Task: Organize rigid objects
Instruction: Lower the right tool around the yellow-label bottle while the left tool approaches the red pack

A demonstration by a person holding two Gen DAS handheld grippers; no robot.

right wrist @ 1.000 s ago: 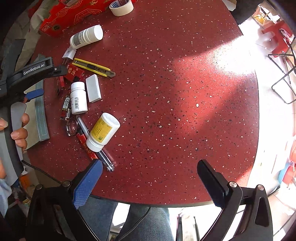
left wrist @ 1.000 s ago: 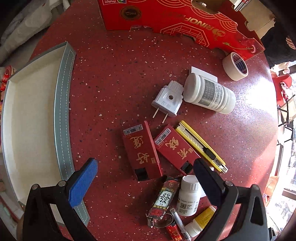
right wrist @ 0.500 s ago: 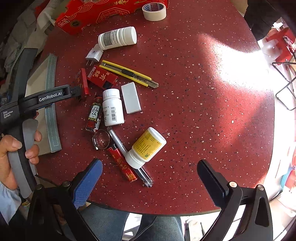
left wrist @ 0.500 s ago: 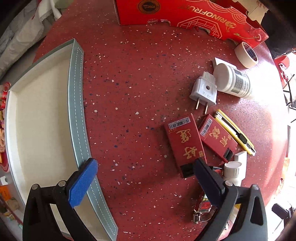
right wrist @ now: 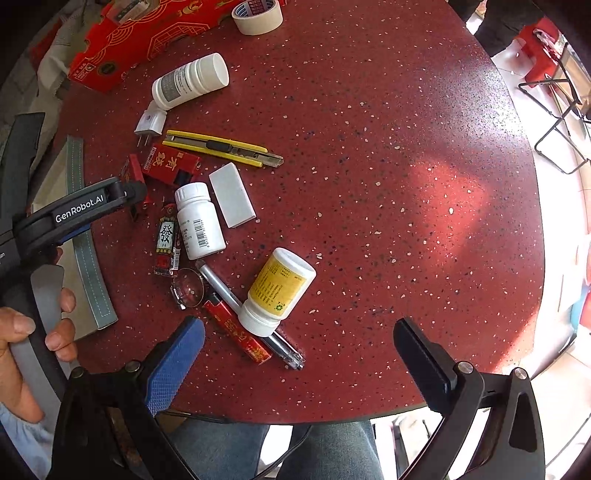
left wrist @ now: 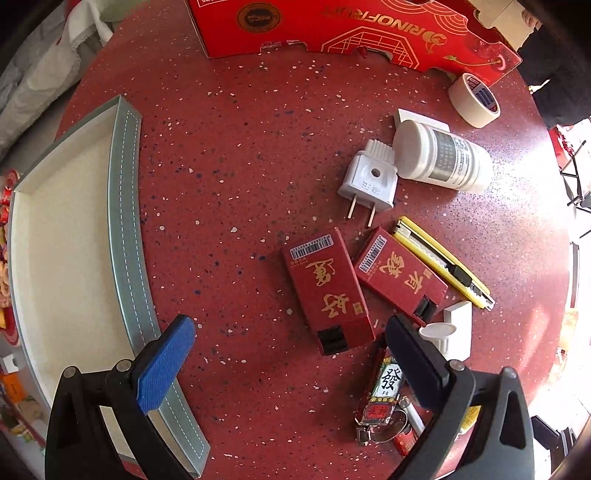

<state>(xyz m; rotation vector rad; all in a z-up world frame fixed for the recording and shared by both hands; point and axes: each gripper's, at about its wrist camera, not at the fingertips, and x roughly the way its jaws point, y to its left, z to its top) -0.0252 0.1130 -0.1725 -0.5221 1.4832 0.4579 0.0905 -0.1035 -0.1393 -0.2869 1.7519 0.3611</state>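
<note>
A grey-rimmed tray with a cream floor lies at the left of the round red table. Two red boxes, a white plug, a yellow utility knife and a large white bottle lie scattered to its right. My left gripper is open and empty, just above the table in front of the near red box. My right gripper is open and empty near the table's front edge, close to a yellow-labelled bottle, a red lighter and a pen.
A big red carton and a tape roll stand at the far edge. A small white bottle, a white block, a mahjong-tile keychain and a small magnifier lens lie mid-table. My legs show below the table edge.
My left gripper has swung back right, nearer the red boxes, with the tray now further left. My right gripper has moved in over the table toward the yellow-labelled bottle.
</note>
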